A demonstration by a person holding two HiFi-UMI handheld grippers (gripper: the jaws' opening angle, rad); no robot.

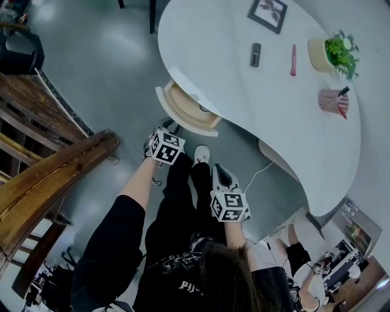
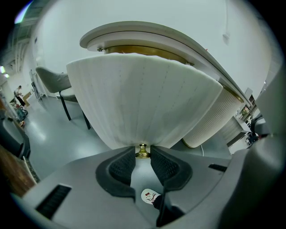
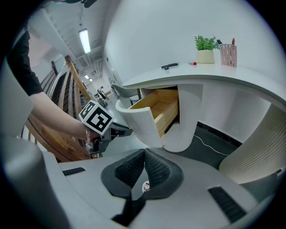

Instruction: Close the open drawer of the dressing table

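The white dressing table has its curved drawer pulled out, showing a wooden inside. In the left gripper view the ribbed white drawer front fills the frame. Its small brass knob sits between the tips of my left gripper, and the pads close against it. In the head view my left gripper is at the drawer front. My right gripper hangs lower right, away from the drawer, shut with nothing in it. The right gripper view shows the left gripper at the drawer.
On the tabletop lie a picture frame, a dark remote, a pink pen, a potted plant and a pink holder. A wooden stair railing runs at the left. A white cable trails under the table. A grey chair stands beyond.
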